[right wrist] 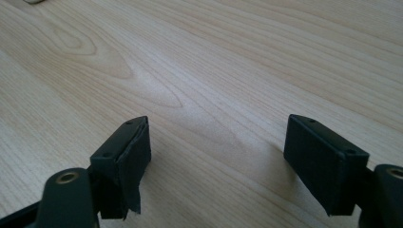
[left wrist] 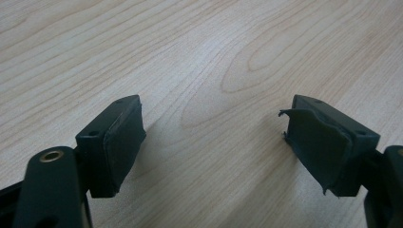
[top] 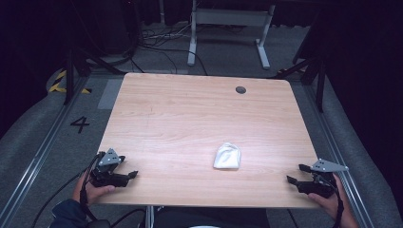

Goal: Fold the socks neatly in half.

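A light wooden table (top: 190,118) fills the middle of the frame. A white cloth (top: 227,156) lies bunched on it, lower right of centre. A dark round hole (top: 241,89) sits near its upper right edge.

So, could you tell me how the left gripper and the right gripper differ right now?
The left gripper rests at the table's near left corner, pointing right; the right gripper sits at the near right corner, pointing left. The white cloth lies nearer the right gripper than the left. In the gripper views, the left gripper's pads look torn at the edges, the right's pads smoother. Both are open, empty and low over the wood.
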A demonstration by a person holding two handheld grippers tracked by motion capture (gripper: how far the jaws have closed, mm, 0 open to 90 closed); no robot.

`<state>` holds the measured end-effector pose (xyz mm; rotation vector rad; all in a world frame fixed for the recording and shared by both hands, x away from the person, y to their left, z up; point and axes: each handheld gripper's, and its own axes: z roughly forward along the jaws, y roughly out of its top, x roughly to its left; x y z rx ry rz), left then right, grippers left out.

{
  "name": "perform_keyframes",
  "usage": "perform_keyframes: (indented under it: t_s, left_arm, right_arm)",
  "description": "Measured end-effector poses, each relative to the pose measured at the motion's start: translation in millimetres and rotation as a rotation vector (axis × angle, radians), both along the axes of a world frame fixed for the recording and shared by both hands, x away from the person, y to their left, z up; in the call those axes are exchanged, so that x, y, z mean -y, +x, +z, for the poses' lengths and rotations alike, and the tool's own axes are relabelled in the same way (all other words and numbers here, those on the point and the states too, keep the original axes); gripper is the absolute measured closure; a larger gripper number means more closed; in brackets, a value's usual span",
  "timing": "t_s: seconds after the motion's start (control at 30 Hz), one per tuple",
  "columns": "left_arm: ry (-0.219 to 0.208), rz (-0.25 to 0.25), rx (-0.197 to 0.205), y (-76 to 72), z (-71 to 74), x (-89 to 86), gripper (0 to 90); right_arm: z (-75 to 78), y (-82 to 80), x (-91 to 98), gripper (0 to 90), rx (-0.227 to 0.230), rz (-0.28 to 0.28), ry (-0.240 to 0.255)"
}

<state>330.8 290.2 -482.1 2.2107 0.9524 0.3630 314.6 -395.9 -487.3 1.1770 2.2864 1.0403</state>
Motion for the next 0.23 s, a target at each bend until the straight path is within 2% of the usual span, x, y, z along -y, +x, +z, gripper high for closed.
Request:
perform_keyframes:
  t_s: [0.23]
  left_arm:
    - [0.0,0.002,0.003,0.0,0.0,0.0,20.7]
  right_arm:
    - [0.0,0.5,0.8,24.5,0.0,-0.019,-0.002]
